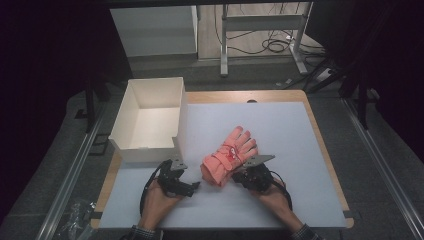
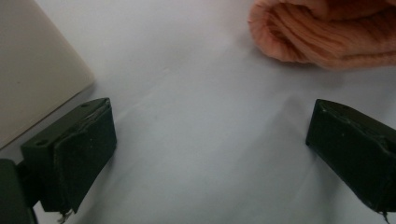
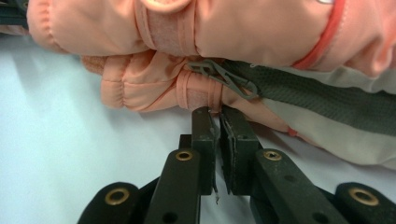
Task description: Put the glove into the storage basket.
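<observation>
A pair of pink gloves (image 1: 230,155) lies stacked on the white table top (image 1: 300,150), fingers pointing away from me. My right gripper (image 1: 240,175) is at the gloves' near right side. In the right gripper view its jaws stand nearly together, and the right gripper (image 3: 217,114) pinches a thin edge of the lower pink glove (image 3: 154,88) by a grey clip (image 3: 219,74). My left gripper (image 1: 192,186) rests low on the table, left of the gloves. The left gripper (image 2: 210,149) is open with bare table between its fingers, and the ribbed glove cuff (image 2: 327,37) lies ahead to the right.
A white open-topped box (image 1: 150,150) stands at the table's left, just beyond my left gripper; its wall (image 2: 32,70) is close on that gripper's left. The table's wooden edge (image 1: 327,165) runs along the right. Table legs and cables lie on the floor behind.
</observation>
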Available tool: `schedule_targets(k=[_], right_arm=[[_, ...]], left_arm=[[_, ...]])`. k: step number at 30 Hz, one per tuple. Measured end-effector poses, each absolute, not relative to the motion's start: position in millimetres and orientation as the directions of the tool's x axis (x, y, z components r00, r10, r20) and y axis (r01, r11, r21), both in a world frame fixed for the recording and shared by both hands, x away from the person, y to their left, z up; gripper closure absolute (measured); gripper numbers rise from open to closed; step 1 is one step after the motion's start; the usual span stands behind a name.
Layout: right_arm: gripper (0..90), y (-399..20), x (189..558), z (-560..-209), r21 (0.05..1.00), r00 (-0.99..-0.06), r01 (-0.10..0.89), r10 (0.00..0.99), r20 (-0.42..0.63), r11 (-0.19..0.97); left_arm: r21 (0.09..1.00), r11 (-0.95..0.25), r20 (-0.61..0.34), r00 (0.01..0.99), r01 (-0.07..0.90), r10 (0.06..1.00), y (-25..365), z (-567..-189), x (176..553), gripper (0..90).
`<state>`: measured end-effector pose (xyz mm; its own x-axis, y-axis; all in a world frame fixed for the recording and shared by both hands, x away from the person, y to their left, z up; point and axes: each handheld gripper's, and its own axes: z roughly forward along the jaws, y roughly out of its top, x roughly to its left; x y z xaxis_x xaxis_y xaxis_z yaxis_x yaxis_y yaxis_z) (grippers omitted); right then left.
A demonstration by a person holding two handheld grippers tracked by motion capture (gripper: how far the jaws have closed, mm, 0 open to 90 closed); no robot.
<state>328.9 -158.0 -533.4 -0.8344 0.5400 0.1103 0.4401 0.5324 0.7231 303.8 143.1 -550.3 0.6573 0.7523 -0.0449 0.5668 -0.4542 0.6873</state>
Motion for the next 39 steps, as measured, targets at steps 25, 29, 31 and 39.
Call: schedule_targets(k=[25, 29, 31, 39], right_arm=[[60.6, -206.1, 328.9, -523.6, 0.736, -0.776, 0.437, 0.63, 0.02, 0.516], [52.6, -223.8, 332.5, -522.6, 0.733, -0.748, 0.451, 0.664, -0.001, 0.51], [45.3, -234.9, 335.8, -523.6, 0.726, -0.726, 0.465, 0.688, -0.014, 0.506], [32.1, -256.8, 345.7, -524.7, 0.719, -0.663, 0.496, 0.747, -0.048, 0.487]], left_arm=[[0.687, -0.48, -0.074, 0.709, 0.546, 0.701, 128.5, -526.7, 295.3, 1.5], [0.683, -0.484, -0.083, 0.717, 0.546, 0.692, 125.0, -518.5, 293.9, 0.1], [0.681, -0.485, -0.09, 0.721, 0.548, 0.687, 124.1, -514.4, 293.9, 0.0], [0.67, -0.512, -0.088, 0.742, 0.538, 0.664, 114.3, -485.6, 300.0, 0.0]])
